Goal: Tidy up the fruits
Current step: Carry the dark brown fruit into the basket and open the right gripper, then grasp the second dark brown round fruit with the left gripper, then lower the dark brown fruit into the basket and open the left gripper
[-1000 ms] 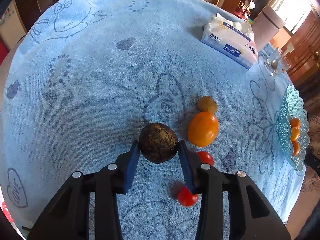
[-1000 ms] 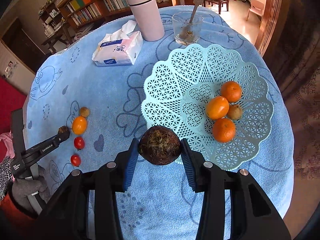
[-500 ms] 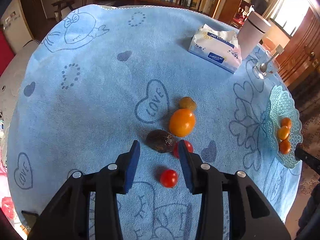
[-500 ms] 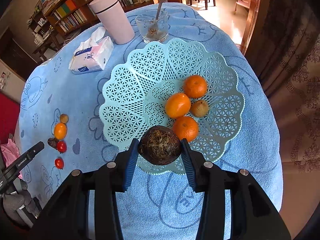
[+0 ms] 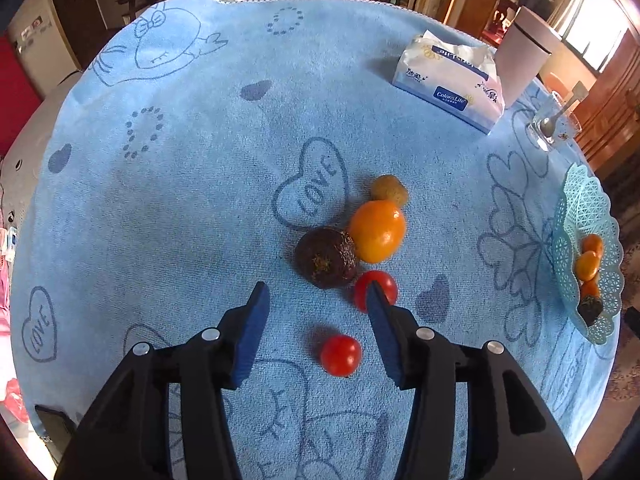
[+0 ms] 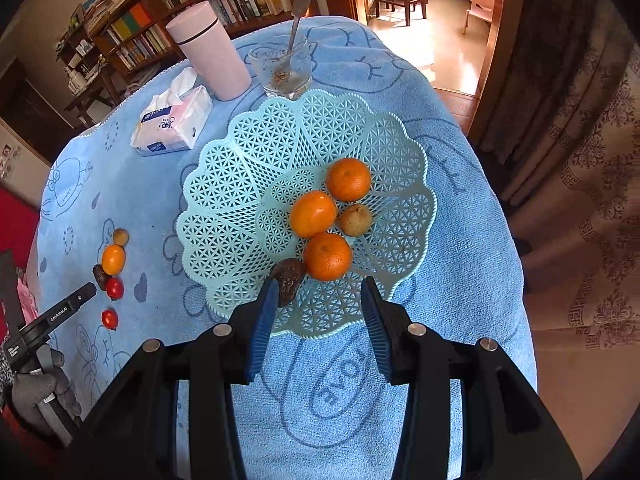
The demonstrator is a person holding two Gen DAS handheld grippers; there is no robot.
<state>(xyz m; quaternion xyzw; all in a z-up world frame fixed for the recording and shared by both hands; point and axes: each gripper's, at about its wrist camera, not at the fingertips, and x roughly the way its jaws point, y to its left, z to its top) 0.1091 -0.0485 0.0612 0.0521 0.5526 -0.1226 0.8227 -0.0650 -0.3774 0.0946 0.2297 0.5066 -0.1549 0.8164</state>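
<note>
left gripper: jaws spread, nothing held, hovering over the blue cloth
dark fruit on cloth: seen just ahead of the left fingertips, between their lines, touching the orange fruit at its far right
near tomato: lies between the left fingers, closer to the right one, not gripped
far tomato: partly hidden behind the left gripper's right fingertip
small brown fruit: set beyond the orange fruit, farthest from the left gripper
right gripper: released, jaws wide apart, nothing held, poised above the near rim of the basket
dark fruit in basket: rests on the near part of the basket, just ahead of the right gripper's left fingertip, touching the nearest of three oranges
brownish fruit in basket: found among the oranges, ahead of the right gripper
far side: tissue pack, pink tumbler and glass with spoon are placed beyond the basket
</note>
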